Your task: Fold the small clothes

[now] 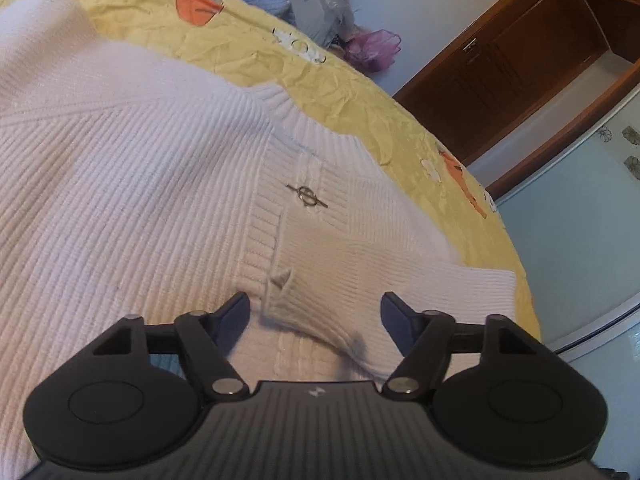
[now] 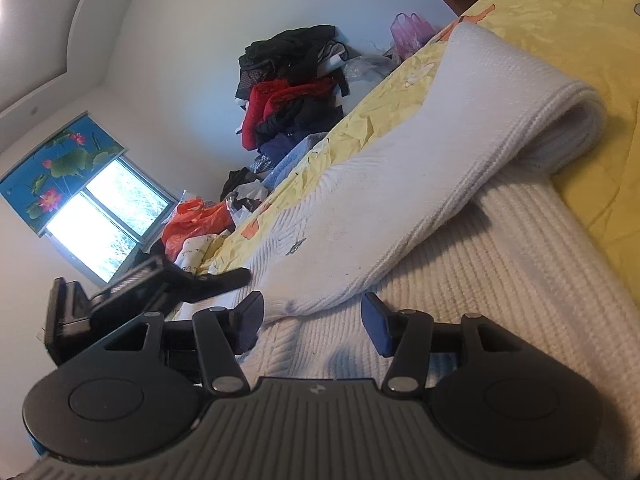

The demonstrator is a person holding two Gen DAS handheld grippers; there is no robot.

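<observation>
The white knit sweater [image 1: 140, 200] lay on the yellow bedspread [image 1: 340, 76], one sleeve [image 2: 440, 168] already folded inward toward two o'clock. Both left gripper [image 1: 316, 312] and right gripper [image 2: 312, 316] gaped wide, empty; folding seemed barely begun.

Soft daylight from the blown-out window [image 2: 108, 220]; faint shadows, strong fisheye bending at edges.

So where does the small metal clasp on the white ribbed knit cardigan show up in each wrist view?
Left wrist: metal clasp sits just above centre on the white ribbed knit cardigan, ahead of the open left gripper.
Right wrist: probably the tiny dark mark left of centre; too small to confirm.
Shared landmark: yellow printed bedsheet.
</observation>
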